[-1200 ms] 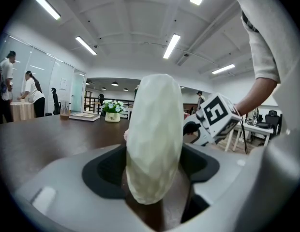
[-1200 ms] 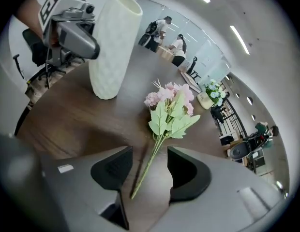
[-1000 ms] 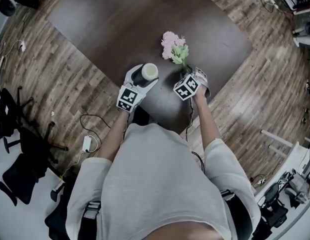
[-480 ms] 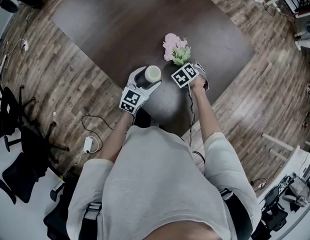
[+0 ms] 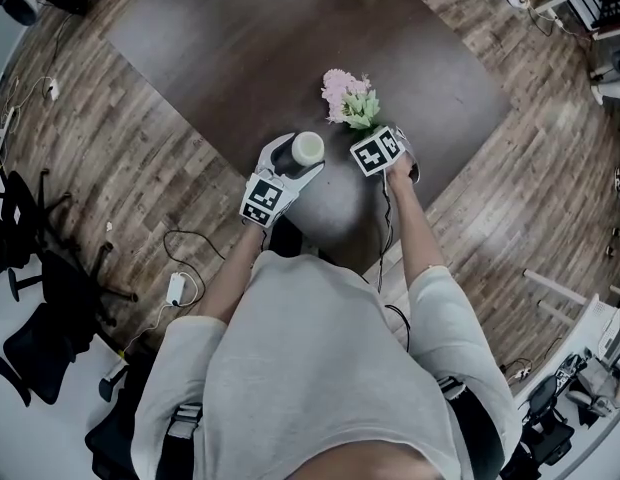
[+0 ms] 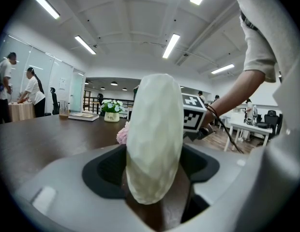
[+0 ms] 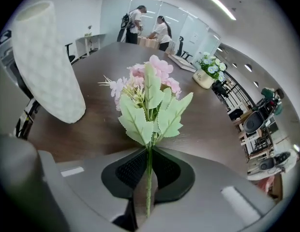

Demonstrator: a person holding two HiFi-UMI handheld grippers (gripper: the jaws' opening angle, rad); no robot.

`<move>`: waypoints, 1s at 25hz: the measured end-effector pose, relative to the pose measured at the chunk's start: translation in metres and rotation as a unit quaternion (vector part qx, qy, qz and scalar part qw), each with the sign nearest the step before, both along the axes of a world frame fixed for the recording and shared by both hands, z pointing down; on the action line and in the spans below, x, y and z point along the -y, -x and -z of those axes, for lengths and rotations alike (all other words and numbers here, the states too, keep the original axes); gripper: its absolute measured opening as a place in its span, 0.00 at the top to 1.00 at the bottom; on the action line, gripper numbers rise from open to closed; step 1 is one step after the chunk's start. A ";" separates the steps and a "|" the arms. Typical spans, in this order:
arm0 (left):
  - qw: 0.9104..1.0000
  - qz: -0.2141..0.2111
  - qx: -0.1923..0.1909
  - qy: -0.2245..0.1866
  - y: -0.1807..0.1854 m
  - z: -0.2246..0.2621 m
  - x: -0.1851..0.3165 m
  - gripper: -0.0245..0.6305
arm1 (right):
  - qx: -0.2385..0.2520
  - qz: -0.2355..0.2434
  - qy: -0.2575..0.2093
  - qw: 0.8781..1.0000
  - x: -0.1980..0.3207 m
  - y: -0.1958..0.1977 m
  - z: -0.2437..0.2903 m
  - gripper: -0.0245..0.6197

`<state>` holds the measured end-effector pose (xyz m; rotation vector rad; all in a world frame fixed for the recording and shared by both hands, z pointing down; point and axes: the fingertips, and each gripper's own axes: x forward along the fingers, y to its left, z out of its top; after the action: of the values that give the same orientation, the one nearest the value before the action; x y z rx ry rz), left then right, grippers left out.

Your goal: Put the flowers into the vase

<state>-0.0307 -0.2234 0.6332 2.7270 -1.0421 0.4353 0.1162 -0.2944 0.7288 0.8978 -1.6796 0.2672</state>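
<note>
Pinches the flowers (image 7: pixel 149 93) by the thin green stem in the right gripper (image 7: pixel 149 175), jaws just drawn in onto it, pink heads over the desk (image 5: pixel 240 58) near its near corner. Clasps the pale vase (image 6: pixel 155 134) just left of them, upright, between the wide-set jaws of the left gripper (image 6: pixel 155 178).

The right gripper (image 7: pixel 149 175) has just been closing its jaws, and they now pinch the thin green stem of a flower sprig (image 7: pixel 151 100), which has pink blossoms above toothed green leaves. A textured white vase (image 7: pixel 46 62) leans in at the upper left over the dark wooden table (image 7: pixel 208 129). On the table's far end sits a potted white-flowered plant (image 7: pixel 206 72). Two people (image 7: pixel 162 30) stand by glass panels beyond.
</note>
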 end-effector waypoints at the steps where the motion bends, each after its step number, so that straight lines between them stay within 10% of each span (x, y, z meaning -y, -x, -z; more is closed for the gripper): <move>1: 1.000 0.000 0.000 0.000 0.000 0.000 0.000 0.44 | 0.020 -0.010 -0.005 1.000 0.001 0.001 0.003 0.91; 8: 1.000 0.002 -0.001 -0.002 0.000 -0.001 0.000 0.44 | 0.200 -0.125 -0.018 0.972 0.003 0.009 0.024 0.91; 13: 1.000 0.003 -0.001 0.003 -0.002 -0.003 -0.001 0.44 | 0.392 -0.197 -0.029 0.898 0.011 0.018 0.051 0.91; 17: 1.000 0.003 -0.004 0.000 0.000 -0.002 -0.001 0.44 | 0.509 -0.174 -0.063 0.840 0.015 0.034 0.088 0.91; 25: 1.000 0.004 -0.006 0.002 0.001 -0.001 -0.001 0.44 | 0.563 -0.095 -0.110 0.814 0.023 0.072 0.160 0.91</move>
<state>-0.0316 -0.2224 0.6340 2.7177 -1.0466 0.4205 0.0437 -0.3177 0.5685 1.1814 -2.7506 0.8865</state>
